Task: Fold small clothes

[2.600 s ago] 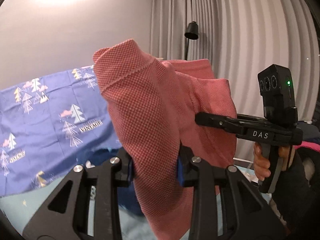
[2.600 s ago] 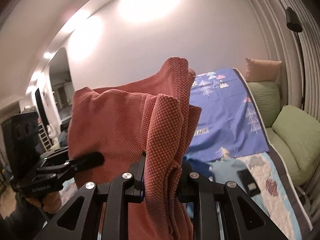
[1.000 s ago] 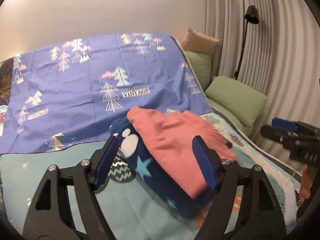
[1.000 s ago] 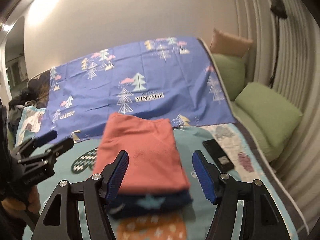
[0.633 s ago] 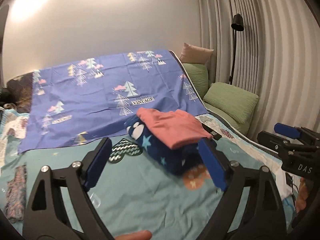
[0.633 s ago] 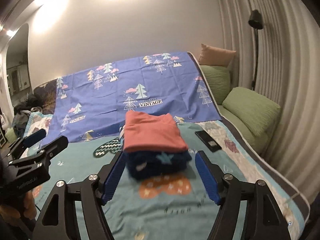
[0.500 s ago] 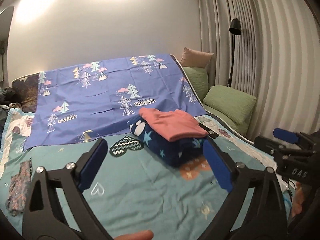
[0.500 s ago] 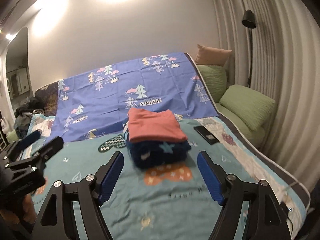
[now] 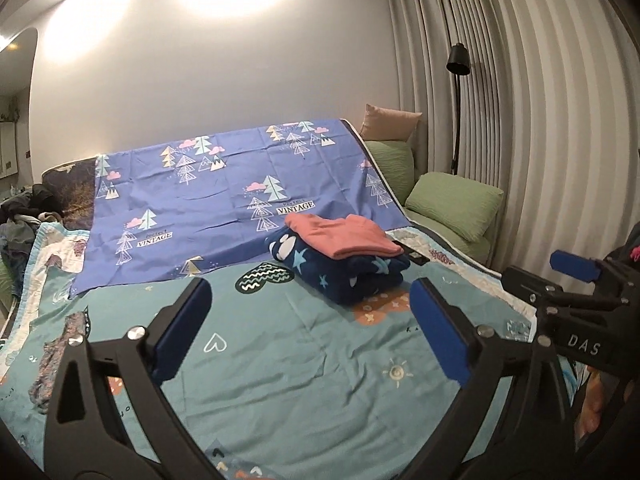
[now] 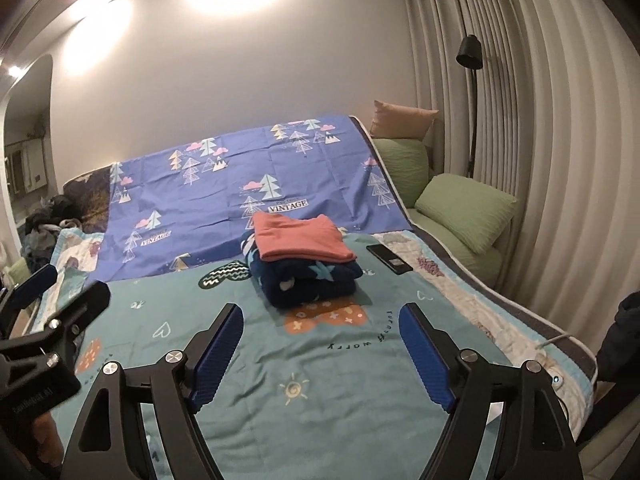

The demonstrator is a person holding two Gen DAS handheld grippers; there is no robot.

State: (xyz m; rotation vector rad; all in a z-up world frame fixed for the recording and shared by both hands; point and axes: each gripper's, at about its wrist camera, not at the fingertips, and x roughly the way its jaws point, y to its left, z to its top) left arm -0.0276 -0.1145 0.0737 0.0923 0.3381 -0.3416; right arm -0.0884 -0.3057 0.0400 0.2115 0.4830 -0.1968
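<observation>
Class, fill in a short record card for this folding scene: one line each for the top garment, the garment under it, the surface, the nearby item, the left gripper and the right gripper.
top garment: folded coral-pink top
under it: folded navy star-print garment
surface: teal patterned bedspread
nearby item: black phone, right of the stack
left gripper: opening, nothing between jaws
right gripper: opening, nothing between jaws

Both cameras sit just behind their own fingers and look slightly downward along the bed (image 9: 280,364), toward its far edge and the wall. The left wrist view stands more to the left and catches the right gripper (image 9: 532,276) at its right border. The right wrist view catches the left gripper (image 10: 60,292) at its left border. Both share the folded pile (image 10: 304,268) in the middle distance, well beyond the fingers.
</observation>
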